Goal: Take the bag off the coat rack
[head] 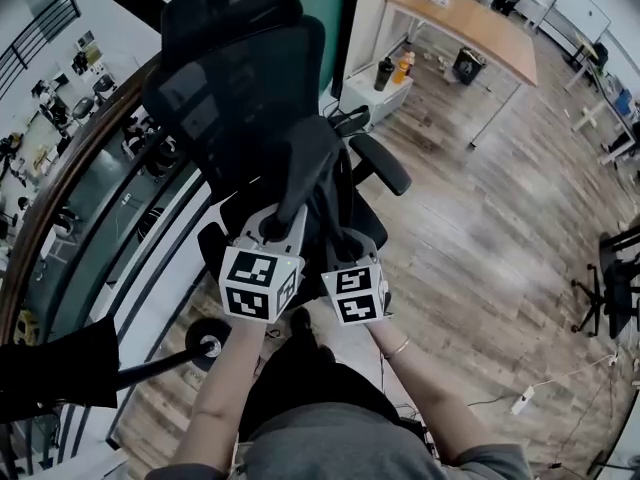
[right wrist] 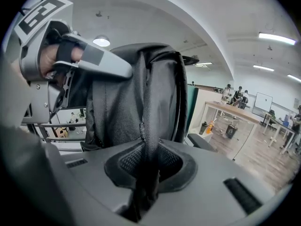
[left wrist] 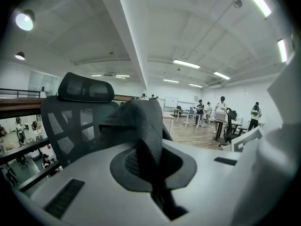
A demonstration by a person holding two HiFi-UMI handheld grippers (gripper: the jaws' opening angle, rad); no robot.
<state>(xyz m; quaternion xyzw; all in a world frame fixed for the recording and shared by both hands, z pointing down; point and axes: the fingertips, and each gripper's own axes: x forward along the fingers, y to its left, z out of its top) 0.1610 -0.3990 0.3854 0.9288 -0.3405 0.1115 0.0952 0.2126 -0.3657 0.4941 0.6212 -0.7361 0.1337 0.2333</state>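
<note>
In the head view the bag (head: 310, 168), black and slack, hangs at the middle of the picture from the two tools. Behind it a black mesh office chair (head: 235, 68) rises toward 11 o'clock. The left tool (head: 280, 218) is at 7 o'clock of the bag and the right tool (head: 345, 243) at 5 o'clock. They are just beside each other, marker cubes toward the camera, with a forearm behind each. This view does not show how the jaws stand; the gripper views do.

The left gripper view shows that tool's jaws pressed together on a mesh-textured strap (left wrist: 149, 126) of the bag, which rises from the pads and folds over at 12 o'clock. The chair's back and headrest stand at 10 o'clock, and people stand far off across the room at 3 o'clock.

The right gripper view shows its jaws pinching a fold of the bag's dark fabric beside a zip. The bag's body fills the middle up to 12 o'clock, and the left tool, with a hand in it, reaches in from 10 o'clock.

Only the head and right gripper views show the wooden worktop (head: 470, 23), at 1 o'clock from the head. Near it a black bottle (head: 384, 73) and an orange bottle (head: 403, 66) stand on a low white cabinet (head: 370, 96).

Only the head view shows a dark pole (head: 150, 371) at 8 o'clock; whether it belongs to the coat rack I cannot tell.
</note>
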